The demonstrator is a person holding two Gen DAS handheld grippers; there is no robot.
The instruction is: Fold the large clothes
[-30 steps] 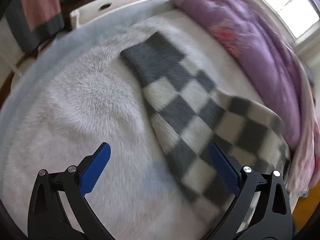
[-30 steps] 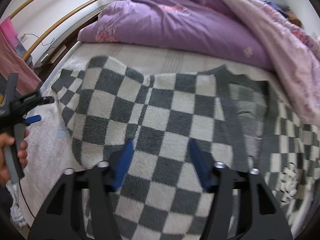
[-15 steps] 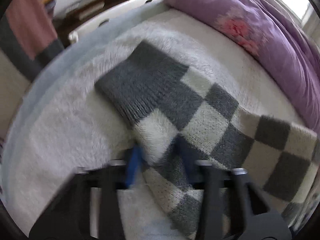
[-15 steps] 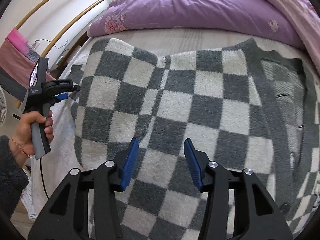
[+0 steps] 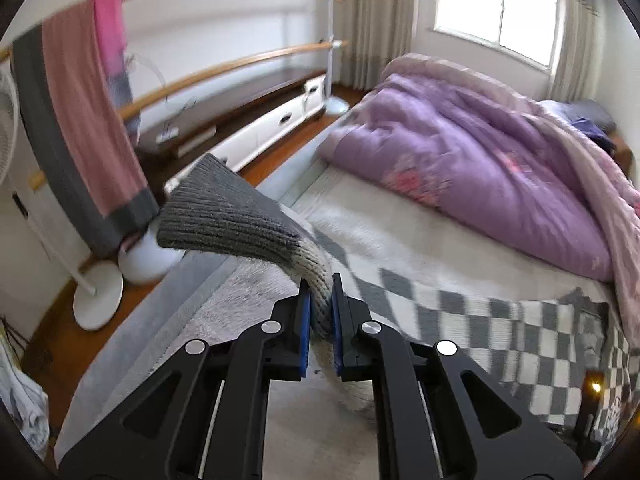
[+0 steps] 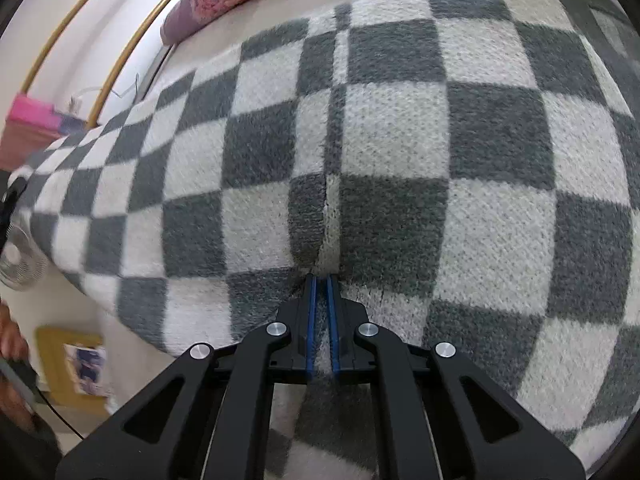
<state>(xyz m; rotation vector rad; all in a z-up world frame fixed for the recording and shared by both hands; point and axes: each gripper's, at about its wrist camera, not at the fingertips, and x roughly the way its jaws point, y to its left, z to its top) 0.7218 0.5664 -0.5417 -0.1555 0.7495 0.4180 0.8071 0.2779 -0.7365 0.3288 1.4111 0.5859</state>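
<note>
A grey-and-white checkered knit sweater is the garment. In the left wrist view my left gripper is shut on its sleeve, and the grey ribbed cuff sticks up and to the left, lifted above the bed. The sweater's body lies on the bed to the right. In the right wrist view my right gripper is shut on a pinched fold of the sweater, which fills the view and is raised off the bed.
A purple duvet is heaped at the far side of the white fleece bed cover. A pink and grey towel hangs on a rail at left above a fan base. A low white cabinet runs along the wall.
Both grippers closed on the sweater, the left on the sleeve and the right on the body, and lifted it. The left view has swung up to show the room.
</note>
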